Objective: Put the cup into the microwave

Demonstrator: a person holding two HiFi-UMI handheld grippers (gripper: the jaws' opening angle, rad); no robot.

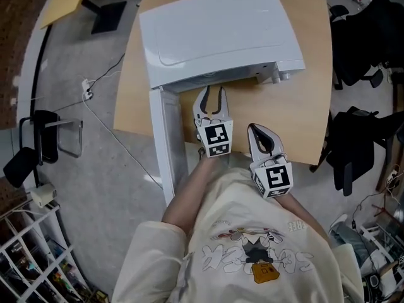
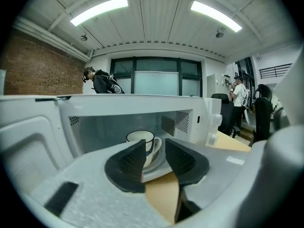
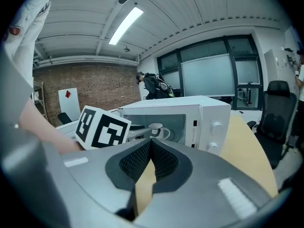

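- The microwave [image 1: 221,33] mouth faces the person, unblocked; its door [image 1: 169,144] juts out on the left and walls off that side.
- The cup [image 2: 142,144] fills the middle of the cavity, with free room above it and to its sides.
- Bare table [image 1: 303,118] lies right of the opening.
- The left gripper [image 1: 213,96] sits just before the mouth, with the right gripper [image 1: 255,131] beside it, further back.

A white cup [image 2: 141,139] with a dark rim stands upright inside a white microwave [image 1: 218,30], its handle to the right in the left gripper view. The microwave sits on a wooden tabletop [image 1: 297,118], its door [image 1: 165,137] swung wide open.
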